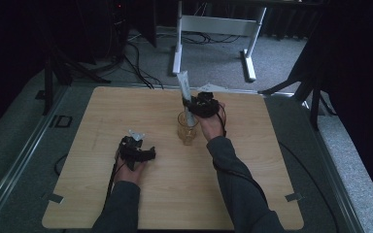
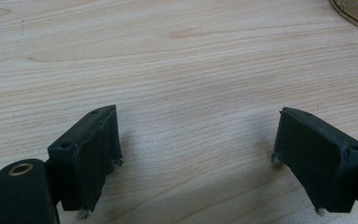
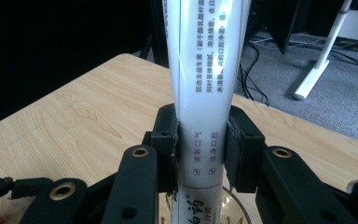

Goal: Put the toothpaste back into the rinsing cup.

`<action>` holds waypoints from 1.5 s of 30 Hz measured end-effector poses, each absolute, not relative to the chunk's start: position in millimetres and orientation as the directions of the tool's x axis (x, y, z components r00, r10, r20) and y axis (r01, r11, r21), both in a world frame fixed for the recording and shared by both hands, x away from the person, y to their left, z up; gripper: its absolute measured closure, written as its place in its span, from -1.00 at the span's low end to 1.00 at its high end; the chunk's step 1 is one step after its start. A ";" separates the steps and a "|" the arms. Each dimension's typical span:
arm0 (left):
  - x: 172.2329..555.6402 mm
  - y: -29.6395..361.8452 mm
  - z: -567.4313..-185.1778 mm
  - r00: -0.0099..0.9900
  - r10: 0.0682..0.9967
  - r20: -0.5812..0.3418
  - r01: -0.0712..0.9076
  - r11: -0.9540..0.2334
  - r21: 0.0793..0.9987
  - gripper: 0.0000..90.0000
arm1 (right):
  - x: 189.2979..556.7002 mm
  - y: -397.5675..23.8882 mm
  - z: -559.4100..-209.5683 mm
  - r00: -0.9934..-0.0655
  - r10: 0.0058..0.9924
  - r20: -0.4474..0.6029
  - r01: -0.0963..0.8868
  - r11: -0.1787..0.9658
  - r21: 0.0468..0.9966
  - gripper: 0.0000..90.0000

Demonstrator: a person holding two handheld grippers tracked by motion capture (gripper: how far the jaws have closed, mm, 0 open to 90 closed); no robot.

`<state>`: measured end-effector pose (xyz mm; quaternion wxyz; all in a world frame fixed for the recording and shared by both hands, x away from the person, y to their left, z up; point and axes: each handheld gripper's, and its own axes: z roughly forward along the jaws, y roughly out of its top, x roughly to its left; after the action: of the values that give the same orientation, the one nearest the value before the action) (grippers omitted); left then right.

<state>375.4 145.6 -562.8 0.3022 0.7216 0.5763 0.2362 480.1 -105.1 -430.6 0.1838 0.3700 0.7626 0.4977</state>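
Note:
A white tube with printed text (image 1: 184, 87) stands upright in a clear glass cup (image 1: 187, 128) near the middle of the wooden table (image 1: 102, 111). My right gripper (image 1: 189, 104) comes in from the right, above the cup's rim. In the right gripper view, that gripper (image 3: 203, 140) is shut on the tube (image 3: 207, 70), a pad pressed to each side, with the cup's rim (image 3: 235, 205) just below. My left gripper (image 1: 148, 154) rests low over the table, front left of the cup. Its jaws (image 2: 198, 149) are open over bare wood, and the cup's base (image 2: 356, 11) shows at the top right.
Beyond the table's far edge are a white desk frame (image 1: 177, 53) and floor cables (image 1: 136, 63). Black stands rise at the left (image 1: 48, 82) and right (image 1: 315, 97). The table sits on a grey mat with a rail along its left side.

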 end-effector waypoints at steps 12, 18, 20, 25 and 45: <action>375.3 145.6 -562.9 0.224 0.975 -0.007 0.689 -0.153 0.709 -0.68 | 477.7 -102.5 -447.9 -0.672 0.737 0.071 0.398 0.279 0.874 0.48; 375.3 145.8 -562.8 0.227 0.974 -0.006 0.690 -0.156 0.707 -0.68 | 475.2 -100.6 -453.8 -0.680 0.732 0.041 0.397 0.321 0.860 0.47; 375.3 145.7 -562.8 0.226 0.974 -0.006 0.690 -0.155 0.707 -0.68 | 473.1 -99.6 -456.2 -0.686 0.727 0.015 0.390 0.349 0.852 0.47; 375.3 145.8 -562.8 0.227 0.974 -0.007 0.690 -0.156 0.707 -0.68 | 470.7 -100.5 -463.4 -0.693 0.721 -0.013 0.387 0.387 0.837 0.43; 375.3 145.7 -562.8 0.226 0.974 -0.007 0.690 -0.155 0.707 -0.68 | 471.4 -119.6 -475.2 -0.680 0.732 0.043 0.439 0.360 0.823 0.10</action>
<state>375.3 145.7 -562.8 0.3018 0.7224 0.5758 0.2357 471.4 -119.6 -475.2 0.1685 0.3624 0.8074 0.4341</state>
